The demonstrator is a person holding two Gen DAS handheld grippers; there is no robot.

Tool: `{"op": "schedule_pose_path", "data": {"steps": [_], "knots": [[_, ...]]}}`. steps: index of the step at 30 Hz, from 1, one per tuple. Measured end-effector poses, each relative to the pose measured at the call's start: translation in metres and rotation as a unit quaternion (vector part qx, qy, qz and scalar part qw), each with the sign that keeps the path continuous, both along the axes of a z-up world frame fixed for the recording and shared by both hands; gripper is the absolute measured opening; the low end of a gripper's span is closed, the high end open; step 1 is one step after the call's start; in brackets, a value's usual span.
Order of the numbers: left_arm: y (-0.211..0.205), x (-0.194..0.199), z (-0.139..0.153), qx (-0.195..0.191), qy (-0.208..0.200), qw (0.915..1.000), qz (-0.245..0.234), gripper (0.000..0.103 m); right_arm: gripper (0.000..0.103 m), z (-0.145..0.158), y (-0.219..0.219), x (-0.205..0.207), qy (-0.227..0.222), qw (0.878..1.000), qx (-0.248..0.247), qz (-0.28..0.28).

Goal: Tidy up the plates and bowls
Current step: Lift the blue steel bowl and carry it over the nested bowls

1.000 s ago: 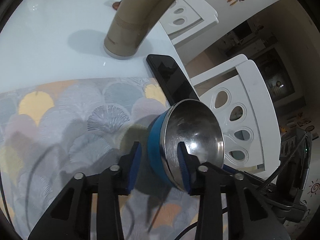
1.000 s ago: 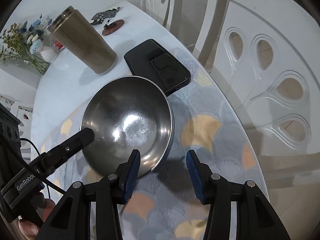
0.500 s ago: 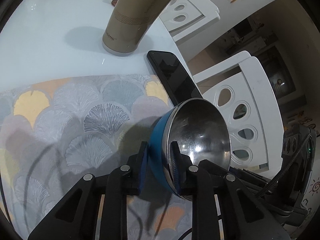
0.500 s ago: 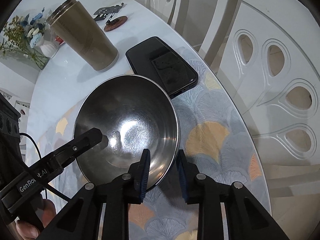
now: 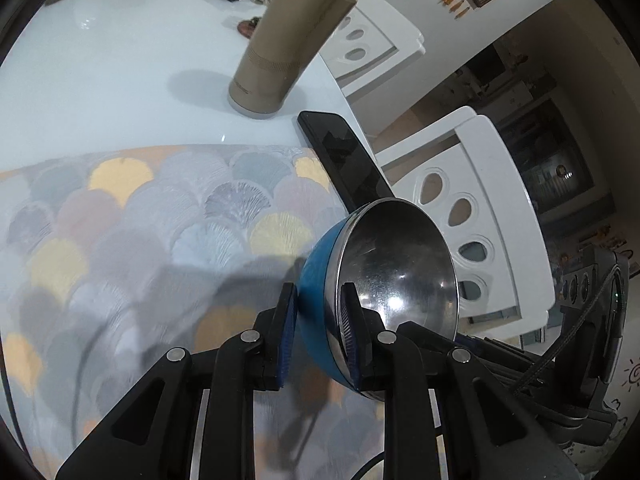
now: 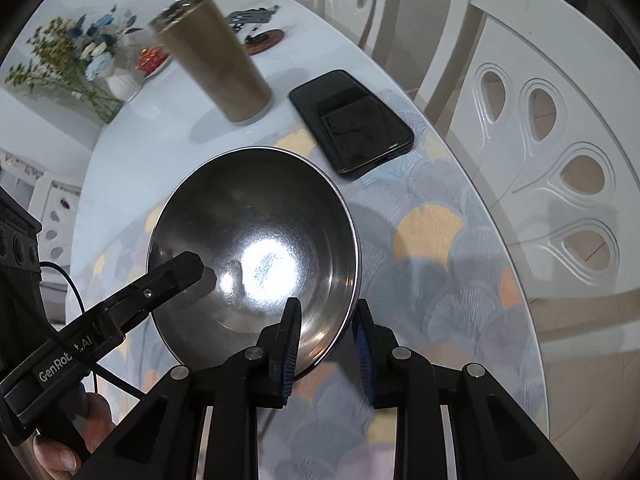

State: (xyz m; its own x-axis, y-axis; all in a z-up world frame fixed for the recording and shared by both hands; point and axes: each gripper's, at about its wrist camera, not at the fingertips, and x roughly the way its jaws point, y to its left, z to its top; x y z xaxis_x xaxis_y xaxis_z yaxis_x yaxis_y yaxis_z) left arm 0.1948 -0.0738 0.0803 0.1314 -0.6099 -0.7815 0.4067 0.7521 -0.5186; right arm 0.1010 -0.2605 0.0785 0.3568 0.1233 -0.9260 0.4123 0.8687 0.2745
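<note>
Bowl point(image 6: 256, 264): steel inside, blue outside, tilted above the mat point(image 5: 132, 224) on the counter point(image 5: 100, 60), near the phone point(image 6: 352, 120). Both claws clench its rim, left claw point(image 5: 318, 332) and right claw point(image 6: 326, 340) on opposite sides. Likely light, rigid and slick; thin rim suits pinching, but could slip.

I see a tan tumbler point(image 5: 280, 46) upright on the white table point(image 5: 100, 80). Black phone point(image 6: 352, 120) lies just beside it, half on the placemat point(image 5: 140, 220). White chair point(image 6: 540, 140) past the edge.
</note>
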Motion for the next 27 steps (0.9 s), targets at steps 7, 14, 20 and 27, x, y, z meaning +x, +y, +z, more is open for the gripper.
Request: {"op": "schedule_pose_path", "data": {"steps": [7, 14, 20, 27], "knots": [[0.036, -0.047, 0.036, -0.002, -0.029, 0.9995, 0.016, 0.019, 0.025, 0.032, 0.035, -0.037, -0.017, 0.999, 0.003, 0.027], [0.074, -0.106, 0.066, -0.008, -0.061, 0.9974, 0.038, 0.019, 0.025, 0.061, 0.075, -0.082, -0.033, 0.998, -0.001, 0.057], [0.105, -0.155, 0.080, -0.020, -0.072, 0.9956, 0.057, 0.019, 0.025, 0.079, 0.102, -0.128, -0.043, 0.996, -0.004, 0.074], [0.126, -0.202, 0.079, -0.038, -0.066, 0.9949, 0.067, 0.019, 0.025, 0.085, 0.127, -0.173, -0.033, 0.995, -0.021, 0.092]]}}
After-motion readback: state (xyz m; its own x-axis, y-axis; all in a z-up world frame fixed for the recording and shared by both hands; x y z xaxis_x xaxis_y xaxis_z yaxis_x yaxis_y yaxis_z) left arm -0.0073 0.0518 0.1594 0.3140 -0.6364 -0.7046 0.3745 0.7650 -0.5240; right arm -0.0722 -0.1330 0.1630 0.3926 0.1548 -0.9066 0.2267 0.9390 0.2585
